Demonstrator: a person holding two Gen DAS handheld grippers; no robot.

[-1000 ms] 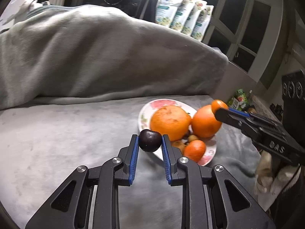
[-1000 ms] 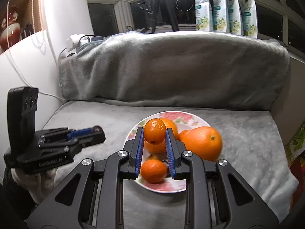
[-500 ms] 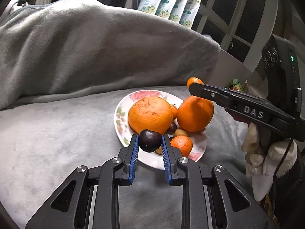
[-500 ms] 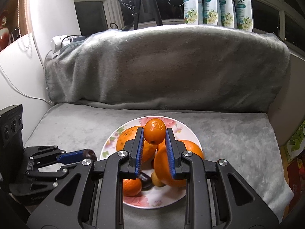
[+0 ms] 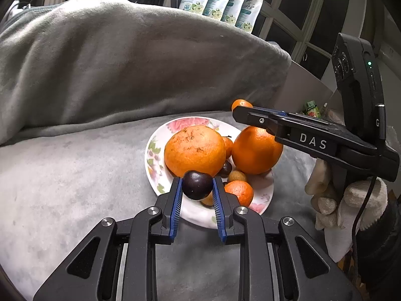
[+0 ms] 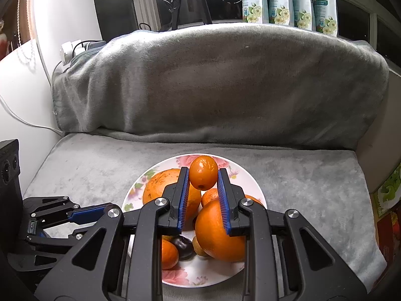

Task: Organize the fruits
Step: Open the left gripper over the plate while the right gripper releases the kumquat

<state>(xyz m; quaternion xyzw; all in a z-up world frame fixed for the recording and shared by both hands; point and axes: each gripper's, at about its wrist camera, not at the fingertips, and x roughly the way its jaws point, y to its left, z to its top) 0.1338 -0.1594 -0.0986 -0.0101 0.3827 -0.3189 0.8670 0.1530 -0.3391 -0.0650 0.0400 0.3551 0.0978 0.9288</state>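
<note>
Both tongs clenched on fruit over the plate.

Left gripper clamped on a dark plum at the near rim; right gripper pinching a small orange above the pile. Gloved hand seen only from the left wrist; socket and cables, perhaps a charger, only from the right.
</note>
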